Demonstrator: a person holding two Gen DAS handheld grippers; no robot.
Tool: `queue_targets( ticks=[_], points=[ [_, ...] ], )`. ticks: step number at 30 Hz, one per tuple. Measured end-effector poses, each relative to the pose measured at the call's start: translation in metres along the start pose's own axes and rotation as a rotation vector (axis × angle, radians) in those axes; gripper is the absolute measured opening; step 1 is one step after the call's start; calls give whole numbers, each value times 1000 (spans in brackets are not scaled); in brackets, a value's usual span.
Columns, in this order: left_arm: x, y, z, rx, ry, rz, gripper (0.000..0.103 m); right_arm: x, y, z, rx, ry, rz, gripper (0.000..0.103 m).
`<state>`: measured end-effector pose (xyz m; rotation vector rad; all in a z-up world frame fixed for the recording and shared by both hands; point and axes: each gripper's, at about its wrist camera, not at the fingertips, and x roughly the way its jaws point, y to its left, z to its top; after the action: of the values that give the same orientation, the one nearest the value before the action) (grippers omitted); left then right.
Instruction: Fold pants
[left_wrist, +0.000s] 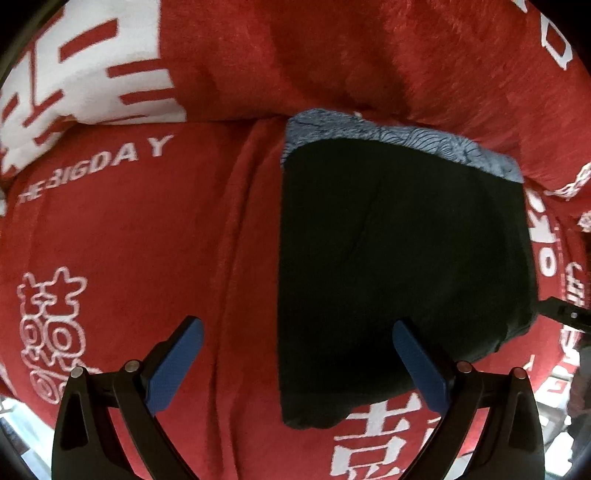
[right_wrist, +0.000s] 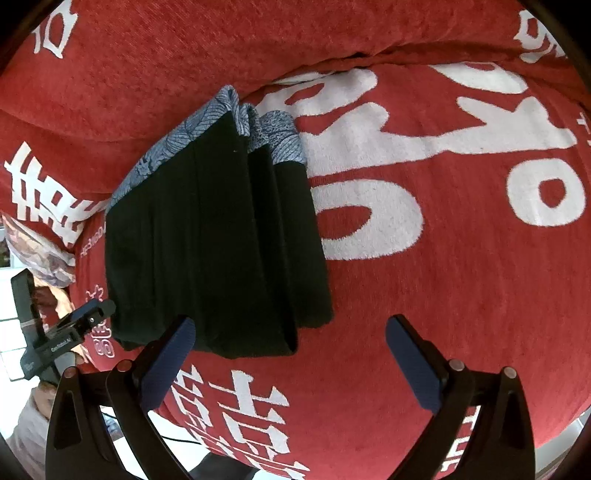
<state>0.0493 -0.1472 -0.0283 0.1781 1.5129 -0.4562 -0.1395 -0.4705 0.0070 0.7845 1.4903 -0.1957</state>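
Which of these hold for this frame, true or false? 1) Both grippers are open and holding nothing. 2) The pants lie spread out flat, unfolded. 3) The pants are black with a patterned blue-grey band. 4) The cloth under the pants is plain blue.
1) True. The left gripper and the right gripper both stand open with nothing between their pads.
2) False. The pants lie folded into a compact stack, with layered edges visible in the right wrist view.
3) True. A blue-grey patterned band runs along the far edge.
4) False. The blanket is red with white lettering.
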Motion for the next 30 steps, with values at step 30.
queue_targets(
  ticks=[30],
  points=[
    [51, -19, 38, 12, 64, -272, 103, 46, -20, 54, -70, 104, 360, 103]
  ],
)
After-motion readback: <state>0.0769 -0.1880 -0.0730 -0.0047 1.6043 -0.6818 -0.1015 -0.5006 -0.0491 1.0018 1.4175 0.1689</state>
